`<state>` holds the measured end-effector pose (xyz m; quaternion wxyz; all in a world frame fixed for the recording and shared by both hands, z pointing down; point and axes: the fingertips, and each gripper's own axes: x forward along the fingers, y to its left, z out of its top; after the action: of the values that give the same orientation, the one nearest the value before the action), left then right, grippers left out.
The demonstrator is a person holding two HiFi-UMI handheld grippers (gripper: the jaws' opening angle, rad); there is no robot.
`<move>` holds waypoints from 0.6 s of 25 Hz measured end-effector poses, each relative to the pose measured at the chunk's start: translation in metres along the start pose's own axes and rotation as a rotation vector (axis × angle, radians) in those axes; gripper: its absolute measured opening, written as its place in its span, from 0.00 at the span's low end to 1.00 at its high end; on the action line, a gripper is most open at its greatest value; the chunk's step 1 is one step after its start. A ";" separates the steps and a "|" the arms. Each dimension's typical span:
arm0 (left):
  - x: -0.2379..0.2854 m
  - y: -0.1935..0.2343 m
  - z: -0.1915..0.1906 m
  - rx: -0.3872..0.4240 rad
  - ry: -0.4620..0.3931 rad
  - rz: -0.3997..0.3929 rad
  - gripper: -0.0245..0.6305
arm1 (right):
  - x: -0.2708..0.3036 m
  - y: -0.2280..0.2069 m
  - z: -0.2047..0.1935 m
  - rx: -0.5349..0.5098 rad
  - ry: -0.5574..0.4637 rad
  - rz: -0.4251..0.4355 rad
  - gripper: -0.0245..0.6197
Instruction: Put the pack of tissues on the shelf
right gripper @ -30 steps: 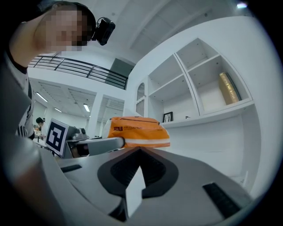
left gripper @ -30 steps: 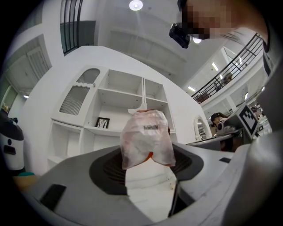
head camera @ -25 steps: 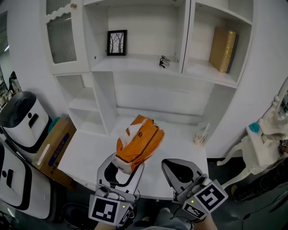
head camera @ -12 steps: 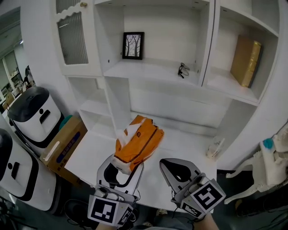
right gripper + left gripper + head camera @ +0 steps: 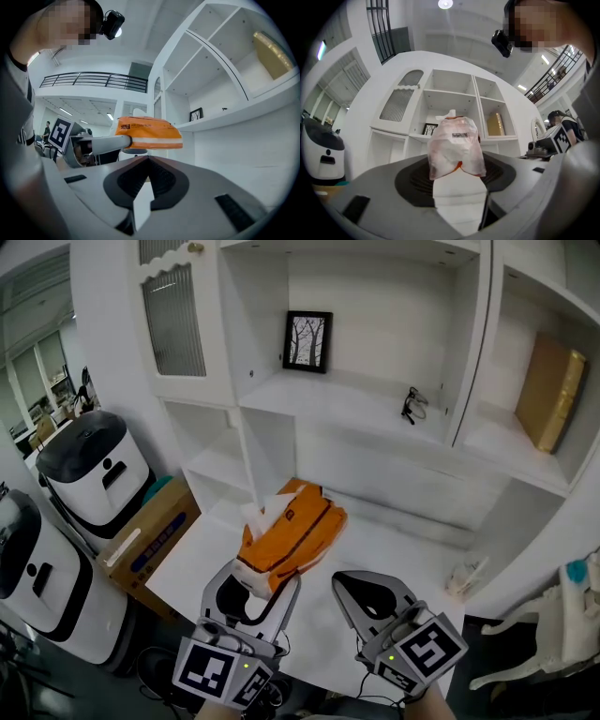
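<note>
Left claw (image 5: 265, 576) grips orange tissue pack (image 5: 292, 532) over table (image 5: 380, 542) front edge; right claw (image 5: 148, 161) closed, empty; shelf (image 5: 352, 397) holds picture frame (image 5: 308, 341), glasses (image 5: 412, 405).

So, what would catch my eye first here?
The bright orange pack of tissues stands out, gripped at its near end by the left gripper over the white table. Behind it rises a white shelf with a small framed picture, and a gold box farther right.
</note>
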<state>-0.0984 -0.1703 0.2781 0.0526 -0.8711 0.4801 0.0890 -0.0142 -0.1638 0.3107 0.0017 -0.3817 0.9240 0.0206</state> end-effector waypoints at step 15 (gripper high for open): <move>0.036 0.038 0.051 0.099 -0.030 0.071 0.46 | 0.035 -0.023 0.012 0.012 -0.014 0.066 0.05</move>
<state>-0.1174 -0.2111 0.2205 0.0994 -0.8484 0.5137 0.0799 -0.0225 -0.2043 0.2968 0.0099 -0.3509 0.9362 0.0176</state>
